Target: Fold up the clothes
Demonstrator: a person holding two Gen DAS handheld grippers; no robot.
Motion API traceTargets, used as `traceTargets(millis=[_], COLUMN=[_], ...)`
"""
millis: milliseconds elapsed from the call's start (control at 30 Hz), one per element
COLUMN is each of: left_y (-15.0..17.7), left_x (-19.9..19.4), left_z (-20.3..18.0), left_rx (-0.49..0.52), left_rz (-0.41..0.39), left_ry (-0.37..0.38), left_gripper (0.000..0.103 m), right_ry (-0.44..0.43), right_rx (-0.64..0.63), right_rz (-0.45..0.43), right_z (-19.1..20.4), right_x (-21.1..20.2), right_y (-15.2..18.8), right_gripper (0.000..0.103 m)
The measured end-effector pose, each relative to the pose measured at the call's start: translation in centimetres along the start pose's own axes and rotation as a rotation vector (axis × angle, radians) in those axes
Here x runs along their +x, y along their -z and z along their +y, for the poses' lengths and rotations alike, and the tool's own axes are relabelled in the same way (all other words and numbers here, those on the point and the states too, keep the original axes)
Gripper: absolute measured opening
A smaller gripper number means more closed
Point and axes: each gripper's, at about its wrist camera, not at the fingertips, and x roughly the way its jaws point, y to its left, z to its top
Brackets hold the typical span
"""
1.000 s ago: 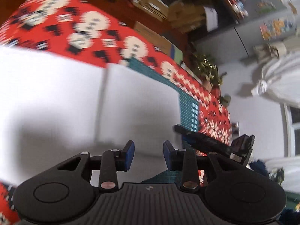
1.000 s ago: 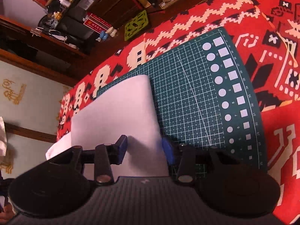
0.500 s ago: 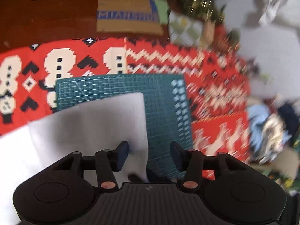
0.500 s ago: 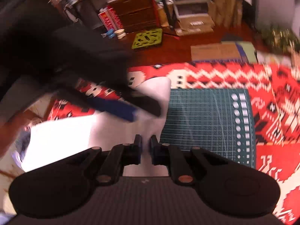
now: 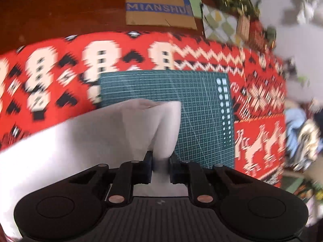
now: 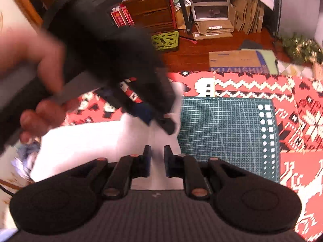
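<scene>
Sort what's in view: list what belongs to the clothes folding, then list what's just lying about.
Part of the job:
- white cloth
- left gripper, shut on a raised fold of the cloth
- right gripper, over the cloth, grip unclear
- green cutting mat and red patterned cover underneath

Lying about:
- cardboard box on the floor
- green plastic tray
- wooden drawers

White garment (image 5: 105, 133), apparently folded, its corner lifted off the mat.

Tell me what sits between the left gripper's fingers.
In the left wrist view, a bunched fold of the white cloth is pinched between the left gripper's fingers, rising up over the green mat.
</scene>
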Motion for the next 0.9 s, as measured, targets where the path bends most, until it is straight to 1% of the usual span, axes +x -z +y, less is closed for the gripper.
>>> traceTargets(millis=[133,200,267,300,400,500,600,667,700,733,800,867,900], left_y=[3.6,5.9,8.2,9.4,12.4,14.9,17.0,17.8,18.0,18.2,18.4,18.4,18.5], left_x=[-4.5,-6.7,-8.7,-9.6,-11.6,-12.3,-12.2,-11.5,-10.7,-9.9,-7.8,-5.7,-4.9], left_z=[4.9,7.5,10.2,11.7,16.5,22.0,27.4,30.8,32.7,34.4,37.4,39.4,40.0], left_rx=[-0.104,-0.142,-0.18,-0.2,-0.254,-0.315,-0.34,-0.333,-0.356,-0.384,-0.419,-0.463,-0.476], left_rz=[-0.072,-0.122,-0.171,-0.192,-0.235,-0.258,-0.304,-0.337,-0.344,-0.354,-0.365,-0.358,-0.374], left_ry=[0.1,0.144,0.195,0.212,0.246,0.267,0.27,0.246,0.237,0.244,0.285,0.311,0.324], left_gripper=[0.015,0.015,0.015,0.015,0.015,0.014,0.014,0.014,0.013,0.013,0.013,0.014,0.014], right_ry=[-0.097,-0.116,-0.098,-0.09,-0.102,-0.114,-0.127,-0.131,-0.132,-0.133,-0.135,-0.138,-0.139], right_rx=[0.092,0.103,0.092,0.086,0.079,0.072,0.064,0.053,0.052,0.051,0.05,0.048,0.048], right_rz=[-0.012,-0.005,0.024,0.038,0.069,0.1,0.13,0.148,0.157,0.166,0.185,0.203,0.212], right_z=[-1.6,-1.8,-1.3,-1.0,1.4,3.9,6.4,8.4,9.2,10.1,11.7,13.4,14.2], right_x=[-2.7,-3.5,-3.4,-3.3,-2.1,-0.9,0.3,1.8,2.6,3.4,5.1,6.8,7.6], right_y=[-0.7,-1.0,-1.0,-1.0,-0.9,-0.8,-0.6,-0.4,-0.3,-0.2,0.0,0.2,0.3], right_gripper=[0.033,0.035,0.037,0.037,0.037,0.037,0.037,0.037,0.037,0.037,0.037,0.038,0.039])
